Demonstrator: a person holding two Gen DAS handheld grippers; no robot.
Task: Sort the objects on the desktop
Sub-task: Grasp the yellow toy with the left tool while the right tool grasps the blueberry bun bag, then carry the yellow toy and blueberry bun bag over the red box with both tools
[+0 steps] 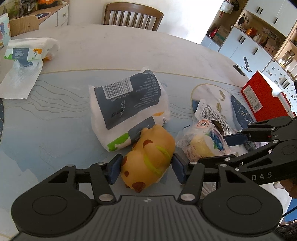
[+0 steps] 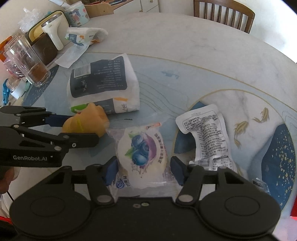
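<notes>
An orange toy cat [image 1: 150, 157] with brown spots and a green band lies on the blue table mat [image 1: 55, 118]. My left gripper [image 1: 146, 167] straddles it with both pads [image 1: 116, 166] at its sides, jaws wide; whether they press the toy is unclear. A wrapped blueberry cake [image 2: 143, 153] lies between the fingers of my right gripper [image 2: 143, 169], which is open around it. A white and dark tissue pack [image 1: 128, 105] lies just beyond the toy. A silver snack pouch [image 2: 207, 137] lies right of the cake.
A red box [image 1: 263, 94] stands at the right table edge. An opened tissue pack [image 1: 27, 50] lies far left. A glass jar [image 2: 29, 63], a thermometer [image 2: 52, 31] and small items crowd the left. A wooden chair [image 1: 132, 15] stands behind the table.
</notes>
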